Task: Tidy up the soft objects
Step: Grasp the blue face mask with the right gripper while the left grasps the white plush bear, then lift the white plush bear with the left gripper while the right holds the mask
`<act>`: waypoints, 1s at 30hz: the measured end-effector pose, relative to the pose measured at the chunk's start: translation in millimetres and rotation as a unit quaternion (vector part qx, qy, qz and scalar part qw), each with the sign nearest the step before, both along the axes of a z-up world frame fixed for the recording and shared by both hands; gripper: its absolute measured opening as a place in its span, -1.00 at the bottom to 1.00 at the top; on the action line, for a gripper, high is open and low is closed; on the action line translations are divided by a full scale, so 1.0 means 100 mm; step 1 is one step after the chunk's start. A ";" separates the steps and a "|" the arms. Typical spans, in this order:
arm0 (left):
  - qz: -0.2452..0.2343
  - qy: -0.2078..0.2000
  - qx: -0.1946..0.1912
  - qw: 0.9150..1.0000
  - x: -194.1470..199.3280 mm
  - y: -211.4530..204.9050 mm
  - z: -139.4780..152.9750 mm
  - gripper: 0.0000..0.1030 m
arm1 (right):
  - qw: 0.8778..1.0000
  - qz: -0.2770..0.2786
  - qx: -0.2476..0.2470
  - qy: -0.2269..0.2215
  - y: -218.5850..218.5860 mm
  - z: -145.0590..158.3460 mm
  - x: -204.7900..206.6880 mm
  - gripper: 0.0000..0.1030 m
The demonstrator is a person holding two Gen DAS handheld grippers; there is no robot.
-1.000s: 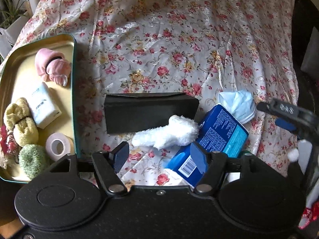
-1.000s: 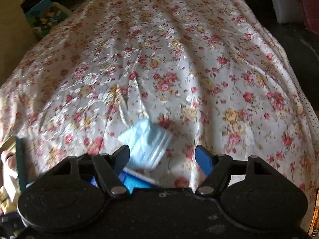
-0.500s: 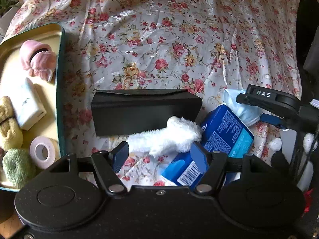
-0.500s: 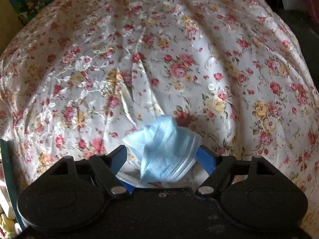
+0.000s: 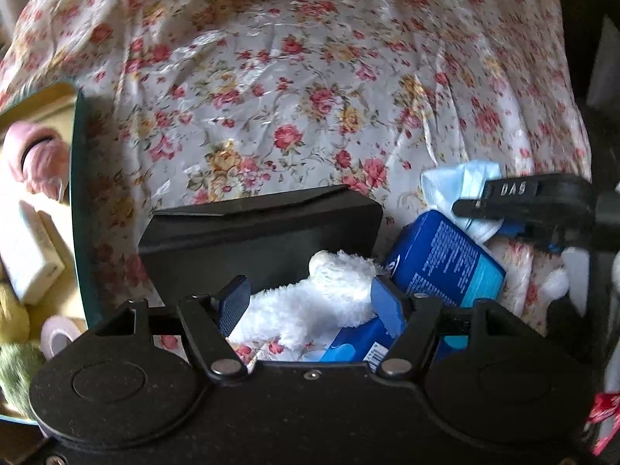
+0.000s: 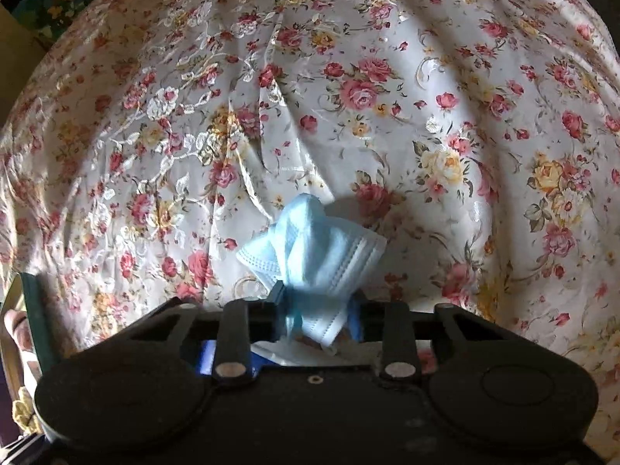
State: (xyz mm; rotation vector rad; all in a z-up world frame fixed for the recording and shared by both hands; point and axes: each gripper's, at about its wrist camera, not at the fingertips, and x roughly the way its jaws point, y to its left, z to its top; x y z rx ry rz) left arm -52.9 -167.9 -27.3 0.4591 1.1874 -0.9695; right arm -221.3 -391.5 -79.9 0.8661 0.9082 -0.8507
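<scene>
The right tool (image 6: 316,312) pinches the crumpled blue face mask (image 6: 321,248) just above the floral cloth (image 6: 387,116). The left tool (image 5: 310,302) stands spread around the white fluffy cloth (image 5: 310,298), which lies against the black box (image 5: 252,232) and blue pack (image 5: 441,255).

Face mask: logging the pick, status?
Right claw shut on face mask. Left claw open, straddling white plush. Blue pack and black case crowd it.
</scene>
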 end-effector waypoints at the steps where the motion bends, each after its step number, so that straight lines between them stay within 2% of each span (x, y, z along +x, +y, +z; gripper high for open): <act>1: -0.012 -0.008 0.001 1.000 -0.03 -0.01 0.01 0.26 | 1.000 -0.002 -0.004 -0.002 0.00 0.01 -0.02 -0.41; 6: -0.070 -0.044 0.008 0.997 -0.10 0.01 0.01 0.28 | 1.000 -0.012 -0.016 -0.010 -0.03 0.06 -0.13 -0.41; 9: -0.099 -0.079 0.038 0.991 -0.14 0.01 -0.08 0.26 | 1.000 -0.011 -0.010 -0.019 -0.03 0.05 -0.14 -0.41; 11: -0.115 -0.103 0.053 0.987 -0.17 0.02 -0.18 0.35 | 1.000 -0.004 -0.009 -0.023 -0.01 0.06 -0.13 -0.41; 14: -0.122 -0.101 0.054 0.986 -0.20 0.02 -0.23 0.34 | 1.000 0.002 -0.007 -0.028 0.01 0.06 -0.12 -0.41; 17: -0.139 -0.115 0.058 0.982 -0.26 -0.02 -0.27 0.31 | 1.000 0.003 -0.005 -0.031 0.01 0.06 -0.12 -0.40; 20: -0.145 -0.097 0.063 0.983 -0.26 -0.05 -0.35 0.20 | 0.999 0.001 -0.001 -0.032 -0.01 0.03 -0.13 -0.39; 22: -0.135 -0.074 0.064 0.986 -0.21 -0.07 -0.39 -0.12 | 0.999 -0.001 0.001 -0.033 -0.02 0.02 -0.14 -0.39; 25: -0.118 -0.059 0.062 0.989 -0.16 -0.06 -0.38 -0.24 | 0.999 -0.004 0.002 -0.036 -0.03 0.01 -0.15 -0.39; 30: -0.091 -0.077 0.060 0.991 -0.21 0.10 -0.26 -0.37 | 0.999 -0.004 -0.002 -0.039 -0.03 0.01 -0.17 -0.39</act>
